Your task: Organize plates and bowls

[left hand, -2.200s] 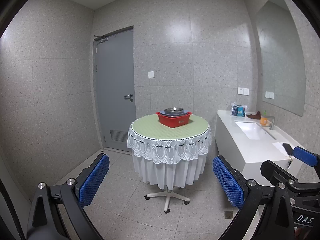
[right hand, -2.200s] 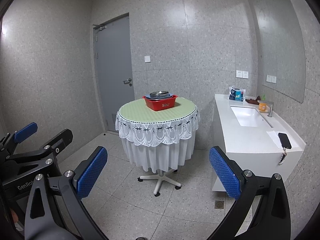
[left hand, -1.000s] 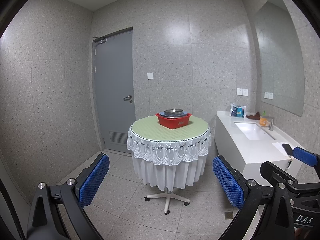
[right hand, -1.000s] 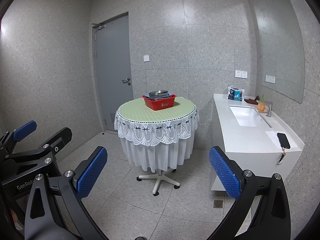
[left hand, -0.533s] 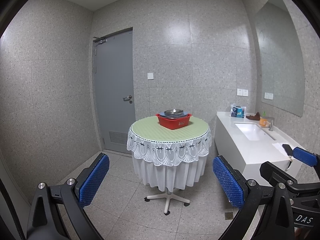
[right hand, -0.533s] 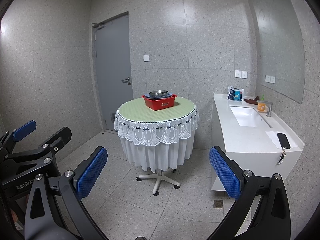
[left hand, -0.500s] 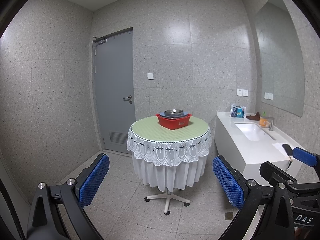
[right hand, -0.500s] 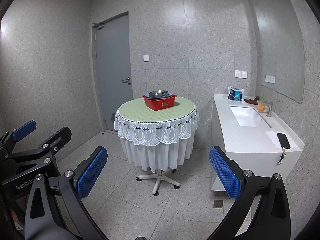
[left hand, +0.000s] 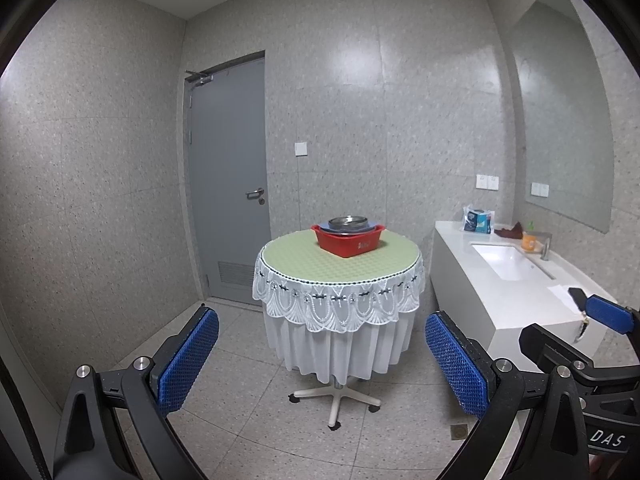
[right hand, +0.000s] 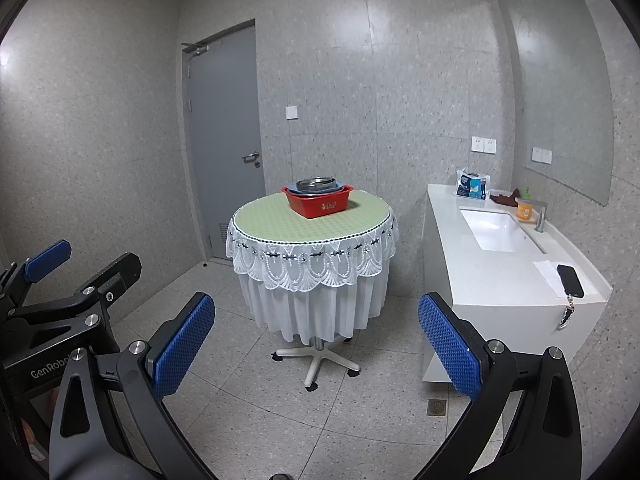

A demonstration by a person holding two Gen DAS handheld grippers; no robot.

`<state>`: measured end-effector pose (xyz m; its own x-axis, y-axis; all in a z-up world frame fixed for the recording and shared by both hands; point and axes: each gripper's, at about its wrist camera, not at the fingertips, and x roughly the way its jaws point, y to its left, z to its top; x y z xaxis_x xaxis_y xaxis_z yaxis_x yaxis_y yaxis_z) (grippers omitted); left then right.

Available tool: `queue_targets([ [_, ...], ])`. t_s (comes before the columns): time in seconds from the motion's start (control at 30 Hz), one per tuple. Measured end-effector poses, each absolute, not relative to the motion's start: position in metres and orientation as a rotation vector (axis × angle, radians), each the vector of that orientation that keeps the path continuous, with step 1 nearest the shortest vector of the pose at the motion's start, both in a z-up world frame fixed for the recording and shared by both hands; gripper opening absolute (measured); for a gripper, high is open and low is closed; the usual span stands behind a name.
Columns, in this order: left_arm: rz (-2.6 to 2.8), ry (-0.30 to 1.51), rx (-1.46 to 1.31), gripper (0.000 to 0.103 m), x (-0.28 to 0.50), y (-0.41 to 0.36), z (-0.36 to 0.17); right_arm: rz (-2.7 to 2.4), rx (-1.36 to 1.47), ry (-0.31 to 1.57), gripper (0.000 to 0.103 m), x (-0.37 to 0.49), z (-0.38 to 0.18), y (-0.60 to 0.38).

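Each black hand-held gripper has blue dimpled rubber pads, silver screws, and white lettering.

a red plastic basin sits toward the far side of the round worktop. inside it, a blue plate lies level, its rim showing above the basin's edge, and a steel bowl stands upright on top of the plate.

Glossy red plastic basin, lace tablecloth
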<state>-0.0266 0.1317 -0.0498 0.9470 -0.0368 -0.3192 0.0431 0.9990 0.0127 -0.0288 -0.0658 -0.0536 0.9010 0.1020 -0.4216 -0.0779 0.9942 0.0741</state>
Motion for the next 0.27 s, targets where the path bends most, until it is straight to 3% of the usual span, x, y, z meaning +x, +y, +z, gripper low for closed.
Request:
queue_targets([
  [0.27, -0.022, 0.343, 0.037, 0.102, 0.002, 0.12, -0.049, 0.098, 0.065, 0.467, 0.103, 0.002, -0.058, -0.075],
])
